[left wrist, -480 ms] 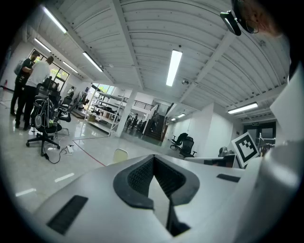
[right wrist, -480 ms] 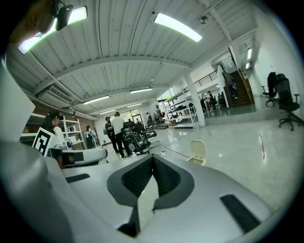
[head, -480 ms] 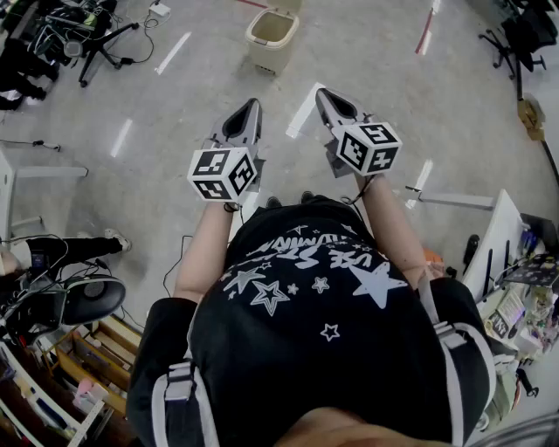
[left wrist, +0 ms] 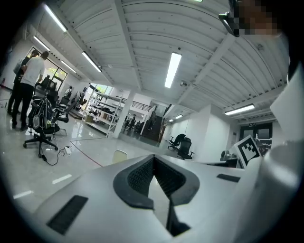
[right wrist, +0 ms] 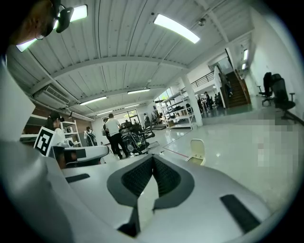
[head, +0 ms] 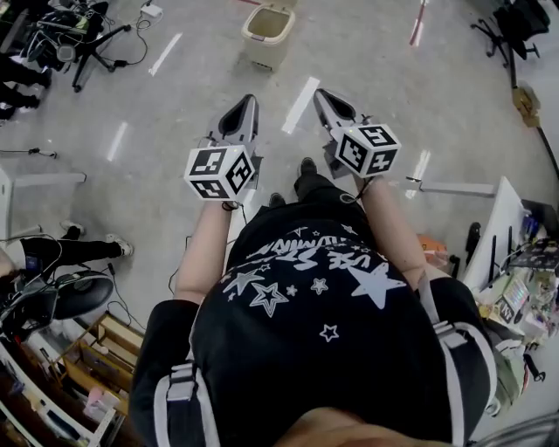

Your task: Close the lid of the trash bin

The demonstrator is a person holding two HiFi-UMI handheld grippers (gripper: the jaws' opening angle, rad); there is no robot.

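Holding left gripper (head: 248, 103) and right gripper (head: 322, 94) forward side by side. Fingers (left wrist: 137, 176) closed, empty. Pointing toward bin (head: 267, 26), well ahead.

Glossy grey floor (head: 376, 61) under open cream trash bin (head: 262, 51), loose cables (head: 131, 48).

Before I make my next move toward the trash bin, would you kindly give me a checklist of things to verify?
1. Trash bin in view ahead: ok.
2. Lid closed: not ok, it stands upright and open.
3. Left gripper empty, jaws together: ok.
4. Right gripper empty, jaws together: ok.
5. Bin within reach: not ok, it stands well ahead of both grippers.
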